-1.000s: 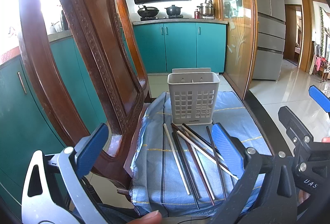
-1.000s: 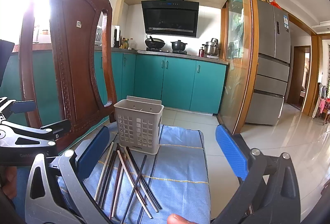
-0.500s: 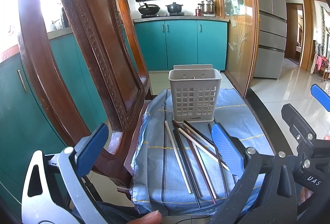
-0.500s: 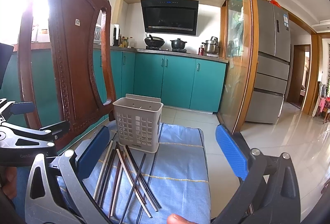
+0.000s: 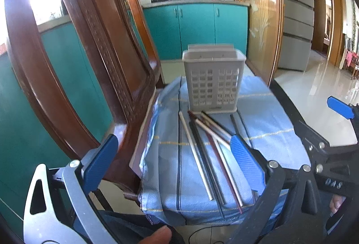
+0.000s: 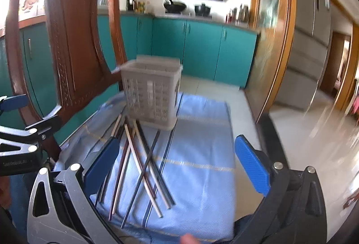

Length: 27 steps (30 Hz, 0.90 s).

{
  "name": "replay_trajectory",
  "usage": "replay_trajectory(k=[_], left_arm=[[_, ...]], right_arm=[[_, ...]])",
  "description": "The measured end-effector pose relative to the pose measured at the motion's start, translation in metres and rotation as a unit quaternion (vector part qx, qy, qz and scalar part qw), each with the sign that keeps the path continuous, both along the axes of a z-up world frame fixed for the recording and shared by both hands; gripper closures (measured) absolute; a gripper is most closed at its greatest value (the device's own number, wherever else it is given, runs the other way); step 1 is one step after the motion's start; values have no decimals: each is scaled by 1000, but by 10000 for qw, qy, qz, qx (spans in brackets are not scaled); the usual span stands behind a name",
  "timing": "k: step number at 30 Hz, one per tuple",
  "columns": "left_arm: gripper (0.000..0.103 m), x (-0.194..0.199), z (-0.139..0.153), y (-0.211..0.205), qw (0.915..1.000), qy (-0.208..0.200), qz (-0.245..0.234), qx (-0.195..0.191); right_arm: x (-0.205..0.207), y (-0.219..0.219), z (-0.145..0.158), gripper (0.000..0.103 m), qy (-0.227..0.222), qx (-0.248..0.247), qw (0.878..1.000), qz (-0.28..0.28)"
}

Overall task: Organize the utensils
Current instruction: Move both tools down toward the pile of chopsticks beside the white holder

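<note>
Blue cloth [image 5: 258, 129] holds crossed chopsticks [image 5: 208, 149]; your left gripper [image 5: 172, 158] and right gripper [image 6: 177, 163] gape empty, risking scattered sticks.

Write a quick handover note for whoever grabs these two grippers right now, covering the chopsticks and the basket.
Left gripper: open, empty, low over the near end of the chopsticks.
Right gripper: open, empty, above the cloth just right of the pile.
Chopsticks: all loose and crossed on the blue cloth, in front of the basket.
Basket: upright at the far end of the cloth; no chopsticks seen in it.
Done: nothing yet.
Left: pick up the chopsticks and stand them in the basket.
</note>
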<state>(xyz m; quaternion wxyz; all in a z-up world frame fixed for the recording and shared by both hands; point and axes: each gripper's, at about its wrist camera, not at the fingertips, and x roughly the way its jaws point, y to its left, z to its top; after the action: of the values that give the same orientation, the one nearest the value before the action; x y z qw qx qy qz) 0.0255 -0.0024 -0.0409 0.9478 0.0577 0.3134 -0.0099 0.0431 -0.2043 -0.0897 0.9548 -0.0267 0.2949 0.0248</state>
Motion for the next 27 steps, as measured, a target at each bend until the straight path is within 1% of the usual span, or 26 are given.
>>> replay_trajectory(k=[1,3,4,6,8,9,10,11,12,13,14,15,16,18,20,22,24,26,27], left_arm=[[3,1,-3,1,10000,58,-3,-11],[3,4,-11,4,9999,154,10,-44],[3,5,-14,5,9998,173,24,-44],[3,5,-18,5,9998,184,24,-22],[3,5,-21,4,9998,171,30,51],[4,4,-23,3,9998,152,29,121],[6,3,-24,2,9998,133,30,161],[7,3,-25,1,9997,114,32,197],[12,3,-27,-1,9997,108,30,235],[21,3,-29,-1,9996,127,34,263],[26,4,-30,-2,9995,151,49,282],[34,5,-33,-1,9993,220,79,289],[40,6,-36,-1,9992,274,87,272],[44,9,-43,3,9990,427,72,124],[48,11,-47,5,9987,496,77,-1],[54,15,-52,8,9979,626,69,-178],[56,20,-53,10,9965,699,-105,-440],[62,29,-50,9,9956,712,-300,-533],[66,38,-44,8,9956,641,-425,-526]], right_arm=[[3,0,-4,7,95,35,9999,26],[6,2,-13,26,255,-3,9997,59],[7,3,-17,30,304,-46,9995,74],[10,4,-23,43,387,6,9992,141],[15,6,-29,51,523,147,9982,240],[17,8,-34,53,613,191,9975,311],[21,10,-38,58,699,189,9967,363],[23,13,-41,60,751,182,9962,399],[26,16,-44,60,805,163,9956,444],[27,18,-46,60,839,144,9952,476],[29,21,-48,60,856,128,9949,510],[32,23,-50,60,866,117,9947,550],[34,25,-50,60,875,112,9944,577],[42,27,-52,60,868,112,9942,625],[50,27,-52,60,857,93,9942,646],[58,25,-52,60,880,111,9938,667],[65,20,-51,60,904,155,9935,676],[75,15,-51,60,1021,197,9921,694],[80,12,-52,60,1128,300,9903,749]])
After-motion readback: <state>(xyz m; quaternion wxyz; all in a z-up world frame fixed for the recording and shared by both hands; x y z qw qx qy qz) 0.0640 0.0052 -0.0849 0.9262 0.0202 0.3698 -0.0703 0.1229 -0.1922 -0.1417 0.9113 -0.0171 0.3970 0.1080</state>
